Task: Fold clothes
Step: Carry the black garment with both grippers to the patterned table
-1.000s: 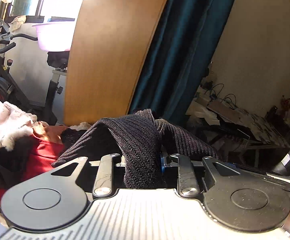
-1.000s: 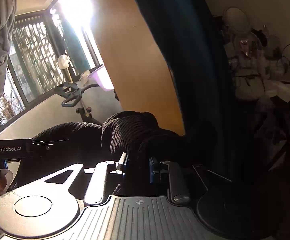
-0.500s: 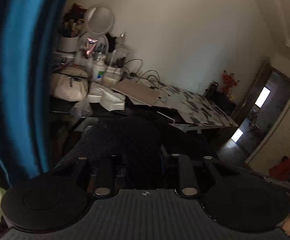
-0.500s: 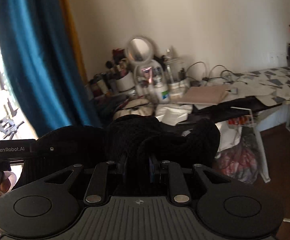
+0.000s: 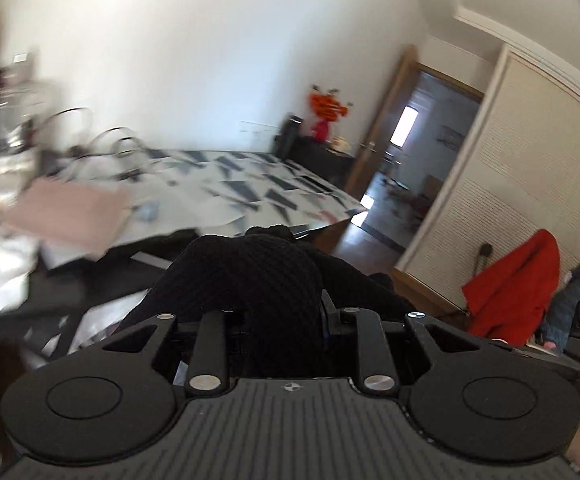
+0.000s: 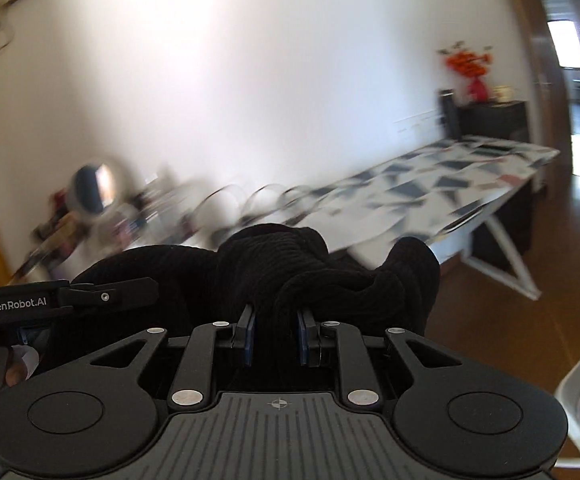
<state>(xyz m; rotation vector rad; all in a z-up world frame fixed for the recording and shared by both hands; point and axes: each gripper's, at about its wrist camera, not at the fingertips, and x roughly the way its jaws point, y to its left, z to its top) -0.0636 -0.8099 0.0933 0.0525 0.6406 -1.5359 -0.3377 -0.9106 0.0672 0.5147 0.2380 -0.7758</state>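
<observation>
A black ribbed knit garment (image 5: 249,280) is bunched over and between the fingers of my left gripper (image 5: 283,320), which is shut on it and holds it in the air. The same black knit garment (image 6: 290,272) is pinched between the blue pads (image 6: 249,334) of my right gripper (image 6: 275,336), also lifted. The left gripper's body (image 6: 61,300) shows at the left edge of the right wrist view, close beside the cloth. The fingertips of the left gripper are hidden by the fabric.
A long table with a blue-and-white patterned cover (image 6: 450,184) runs along the white wall, cluttered at its left end with a round mirror (image 6: 89,188) and bottles. A red garment (image 5: 518,284) hangs at the right by a cupboard. An open doorway (image 5: 406,160) lies beyond.
Both grippers have swung to the right with the black garment still held: the view passed from the window and blue curtain, past the cluttered desk, to the patterned table and doorway.
</observation>
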